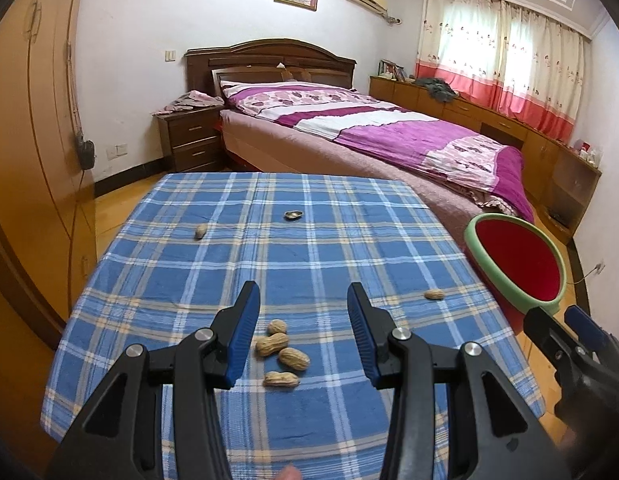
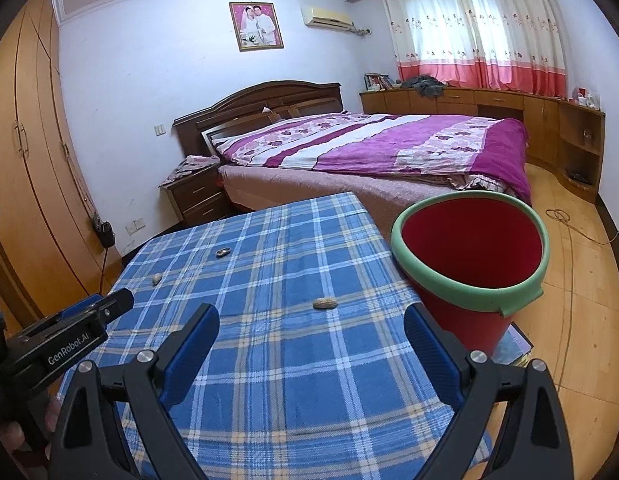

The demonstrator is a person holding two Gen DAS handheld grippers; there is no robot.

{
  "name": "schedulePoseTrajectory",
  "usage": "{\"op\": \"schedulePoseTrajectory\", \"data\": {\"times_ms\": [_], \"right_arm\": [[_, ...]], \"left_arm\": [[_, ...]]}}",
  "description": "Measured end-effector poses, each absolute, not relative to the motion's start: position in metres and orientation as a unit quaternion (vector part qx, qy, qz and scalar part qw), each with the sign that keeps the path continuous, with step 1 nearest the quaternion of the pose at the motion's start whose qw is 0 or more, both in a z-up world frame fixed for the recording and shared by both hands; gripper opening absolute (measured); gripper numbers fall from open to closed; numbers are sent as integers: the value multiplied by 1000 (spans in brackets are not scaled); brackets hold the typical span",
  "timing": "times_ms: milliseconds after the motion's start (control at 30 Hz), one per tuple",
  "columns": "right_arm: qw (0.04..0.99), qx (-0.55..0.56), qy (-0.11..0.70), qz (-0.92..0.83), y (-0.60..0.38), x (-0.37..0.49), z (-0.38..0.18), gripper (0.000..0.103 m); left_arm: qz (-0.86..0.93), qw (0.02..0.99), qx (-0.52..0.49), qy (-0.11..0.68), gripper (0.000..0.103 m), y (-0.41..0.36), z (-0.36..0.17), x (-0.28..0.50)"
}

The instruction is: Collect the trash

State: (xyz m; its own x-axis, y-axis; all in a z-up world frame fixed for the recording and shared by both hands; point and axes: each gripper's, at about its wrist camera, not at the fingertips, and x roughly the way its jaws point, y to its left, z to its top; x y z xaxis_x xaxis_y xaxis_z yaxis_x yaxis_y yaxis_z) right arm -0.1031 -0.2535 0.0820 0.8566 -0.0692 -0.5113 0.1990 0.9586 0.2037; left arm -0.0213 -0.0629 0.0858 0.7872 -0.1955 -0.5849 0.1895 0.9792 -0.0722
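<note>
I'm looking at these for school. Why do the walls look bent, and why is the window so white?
Left wrist view: the fisheye lens bows the orange wooden wardrobe and darkens the corners; daylight washes out the flowered curtains. Right wrist view: same curving, bright curtains again, while the red bucket with green rim stays sharp.

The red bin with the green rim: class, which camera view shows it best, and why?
The right wrist view: the red bin sits large beside the table, with its whole rim, inside and wall visible. The left wrist view catches it small at the right edge.
</note>
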Motion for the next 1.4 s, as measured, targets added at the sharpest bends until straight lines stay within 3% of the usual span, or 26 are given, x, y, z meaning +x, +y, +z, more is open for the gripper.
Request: {"op": "schedulePoseTrajectory", "data": {"times_ms": [1400], "right_arm": [[954, 128, 260, -69, -253, -104, 81, 96]], "left_arm": [[-87, 948, -2, 307, 46, -59, 81, -23]]}}
